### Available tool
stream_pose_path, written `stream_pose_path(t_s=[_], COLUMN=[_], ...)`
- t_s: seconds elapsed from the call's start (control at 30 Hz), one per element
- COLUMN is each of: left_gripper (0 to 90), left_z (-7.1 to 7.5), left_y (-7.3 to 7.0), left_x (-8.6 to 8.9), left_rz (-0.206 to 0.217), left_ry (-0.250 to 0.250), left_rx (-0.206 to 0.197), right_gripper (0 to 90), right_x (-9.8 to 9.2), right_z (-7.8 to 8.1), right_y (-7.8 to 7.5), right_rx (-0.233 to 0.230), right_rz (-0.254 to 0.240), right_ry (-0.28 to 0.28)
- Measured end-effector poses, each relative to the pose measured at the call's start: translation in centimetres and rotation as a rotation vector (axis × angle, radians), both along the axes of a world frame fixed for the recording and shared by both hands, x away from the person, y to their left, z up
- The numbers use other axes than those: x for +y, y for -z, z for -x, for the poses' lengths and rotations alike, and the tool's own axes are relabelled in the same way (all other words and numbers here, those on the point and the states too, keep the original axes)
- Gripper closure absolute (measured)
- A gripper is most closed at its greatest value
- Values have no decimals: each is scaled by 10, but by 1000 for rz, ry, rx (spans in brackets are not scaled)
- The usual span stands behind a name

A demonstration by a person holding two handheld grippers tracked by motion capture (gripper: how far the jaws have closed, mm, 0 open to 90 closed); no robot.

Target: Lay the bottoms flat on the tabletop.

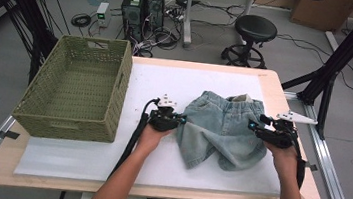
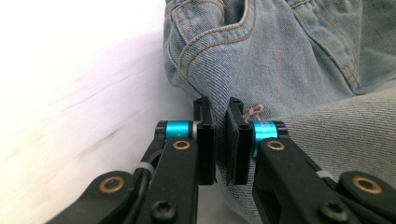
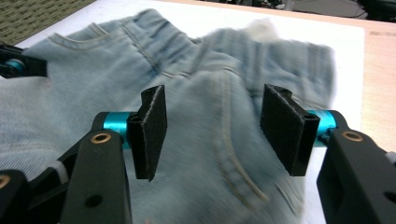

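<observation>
**Denim shorts pinched at the left edge**

Here the faded light-blue denim shorts point(image 1: 224, 130) lie crumpled on the white mat point(image 1: 82, 156). The left gripper point(image 2: 220, 140) is nearly closed, pinching a fold of denim. The right gripper point(image 3: 215, 130) hovers above the cloth, jaws well apart, holding nothing. Left of the shorts stands an olive-green woven basket point(image 1: 68, 125), with nothing visible inside.

shorts point(image 3: 261, 70) waistband blurred, basket point(image 3: 37, 18) cropped
</observation>
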State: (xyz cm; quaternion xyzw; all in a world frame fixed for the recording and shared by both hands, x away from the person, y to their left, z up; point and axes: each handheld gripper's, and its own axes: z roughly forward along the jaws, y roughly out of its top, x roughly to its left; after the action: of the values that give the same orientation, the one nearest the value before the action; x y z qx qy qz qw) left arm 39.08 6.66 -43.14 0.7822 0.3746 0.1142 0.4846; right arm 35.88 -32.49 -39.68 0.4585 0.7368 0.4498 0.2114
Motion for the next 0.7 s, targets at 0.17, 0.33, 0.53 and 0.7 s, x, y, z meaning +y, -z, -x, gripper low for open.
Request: stream_pose_path(t_s=[0.17,0.33,0.53,0.7], left_gripper=[845,845,839,557], left_z=[13,25,33,31], left_y=[-2,-9,-12,-10], left_x=[31,56,74,77], left_rz=[23,28,10,42], left_ry=[-56,-102,-144,-174], left_rx=[-18,-53,-59,-58], right_gripper=[418,418,418,418], right_x=[8,23,52,89], right_z=[-1,-1,-7,-19], right_y=[0,-3,-7,-7], right_rx=[3,-1,-3,19], right_rz=[-8,-23,-12,67], right_ry=[-28,-75,-160,-232])
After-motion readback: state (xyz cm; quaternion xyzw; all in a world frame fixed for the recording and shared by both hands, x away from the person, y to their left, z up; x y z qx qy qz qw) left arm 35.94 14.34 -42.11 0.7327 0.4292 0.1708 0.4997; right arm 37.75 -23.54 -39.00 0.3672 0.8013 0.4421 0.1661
